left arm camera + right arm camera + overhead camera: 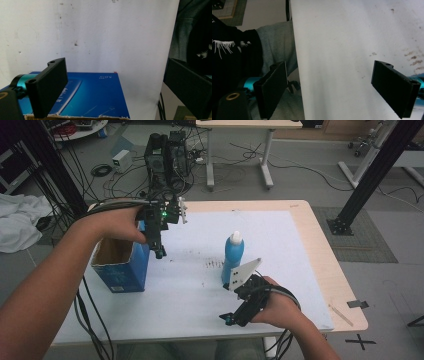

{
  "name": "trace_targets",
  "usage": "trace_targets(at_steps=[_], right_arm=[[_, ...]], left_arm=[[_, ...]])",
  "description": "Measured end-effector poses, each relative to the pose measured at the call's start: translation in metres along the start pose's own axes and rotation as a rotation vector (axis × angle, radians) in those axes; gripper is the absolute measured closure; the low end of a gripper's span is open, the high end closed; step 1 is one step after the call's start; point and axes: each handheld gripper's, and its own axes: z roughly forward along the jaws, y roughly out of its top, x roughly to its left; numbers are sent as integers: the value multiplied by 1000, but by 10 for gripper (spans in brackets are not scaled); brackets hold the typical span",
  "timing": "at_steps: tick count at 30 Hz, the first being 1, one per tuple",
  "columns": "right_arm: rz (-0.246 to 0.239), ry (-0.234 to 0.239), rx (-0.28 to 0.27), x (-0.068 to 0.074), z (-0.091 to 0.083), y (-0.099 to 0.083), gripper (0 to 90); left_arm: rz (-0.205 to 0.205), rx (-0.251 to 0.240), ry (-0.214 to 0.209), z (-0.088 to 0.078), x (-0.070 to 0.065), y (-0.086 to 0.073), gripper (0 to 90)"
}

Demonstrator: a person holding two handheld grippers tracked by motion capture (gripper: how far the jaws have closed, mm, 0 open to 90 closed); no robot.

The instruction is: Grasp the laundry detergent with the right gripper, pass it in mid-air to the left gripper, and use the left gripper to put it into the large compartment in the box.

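My left gripper (160,253) hangs over the right edge of an open blue cardboard box (122,266), jaws pointing down at the white mat (190,285). In the left gripper view that gripper (117,86) is open with nothing between its jaws, and the box's blue side (95,97) lies below them. A blue bottle with a white cap (233,254) stands upright mid-mat. My right gripper (228,318) is low near the front edge, just in front of the bottle. In the right gripper view it (333,87) is open and empty over the mat's edge (342,62).
The wooden table (320,250) shows a bare strip at the right of the mat. A small stick (341,315) lies near its front right corner. Cables trail from both grippers over the front edge. Behind the table are a black equipment stack (167,157) and floor cables.
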Motion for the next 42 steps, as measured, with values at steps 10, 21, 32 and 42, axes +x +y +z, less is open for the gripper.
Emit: trace_targets(at_steps=[10, 21, 32, 42], right_arm=[[85, -77, -49, 2, 8, -22, 125], [231, -218, -58, 1, 20, -41, 126], [362, -351, -111, -2, 28, -47, 126], [433, -464, -170, -5, 33, -49, 126]], left_arm=[[-8, 6, -3, 4, 2, 1, 53], [4, -1, -1, 6, 1, 1, 53], [12, 3, -3, 7, -2, 1, 53], [15, -9, 0, 7, -4, 1, 53]])
